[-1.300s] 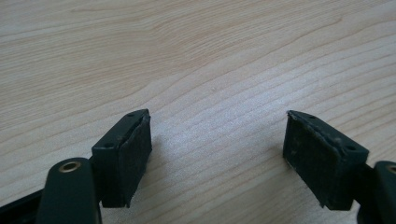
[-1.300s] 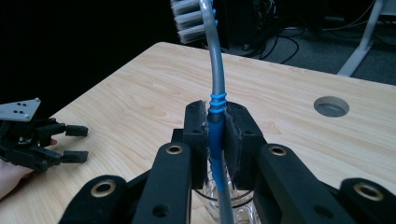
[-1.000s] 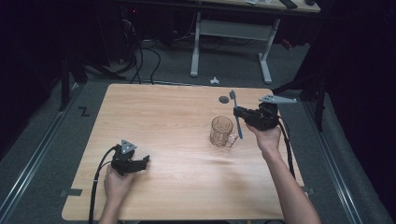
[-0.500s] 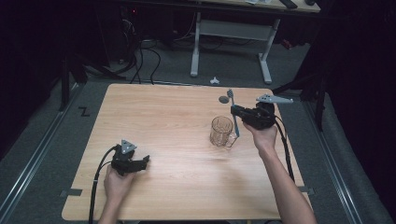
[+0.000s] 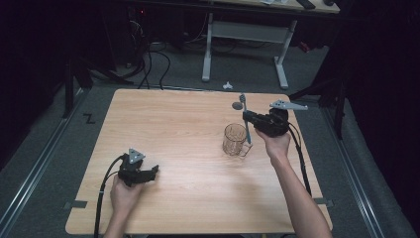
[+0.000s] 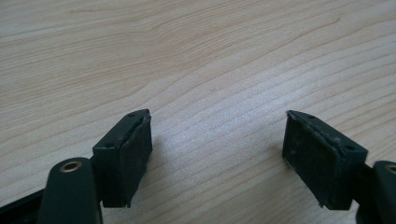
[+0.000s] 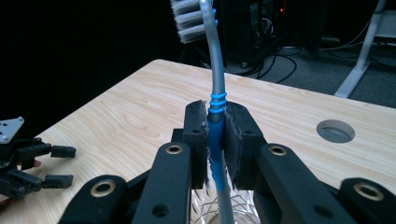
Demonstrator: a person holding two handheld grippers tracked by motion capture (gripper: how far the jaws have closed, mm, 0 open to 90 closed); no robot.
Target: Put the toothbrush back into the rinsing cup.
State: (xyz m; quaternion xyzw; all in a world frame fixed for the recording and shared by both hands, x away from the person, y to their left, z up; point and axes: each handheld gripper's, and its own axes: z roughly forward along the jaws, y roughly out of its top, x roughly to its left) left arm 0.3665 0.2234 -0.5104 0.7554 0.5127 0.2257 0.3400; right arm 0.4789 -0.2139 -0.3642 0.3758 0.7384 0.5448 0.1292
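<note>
1. Right gripper: jaws clamped on the blue grip section of a toothbrush. The grey neck rises from the jaws to white bristles at the top edge of the right gripper view, where the head is partly cut off. The lower handle runs down behind the jaws into a glass mug, of which only a patterned sliver shows there.
2. Same gripper, high view: held at the far right part of the tabletop by the person's right hand; the toothbrush stands nearly upright, its lower end at the clear glass mug. Whether the tip touches the mug's bottom cannot be made out.
3. Left gripper: jaws wide apart, nothing between them, bare wood grain beneath. Whether the pads touch the wood cannot be told.
4. Same gripper, high view: near the front left of the tabletop, in the left hand, well apart from the mug; its cable trails off the near edge.
5. Round hole in the tabletop, beyond the right jaws.
</note>
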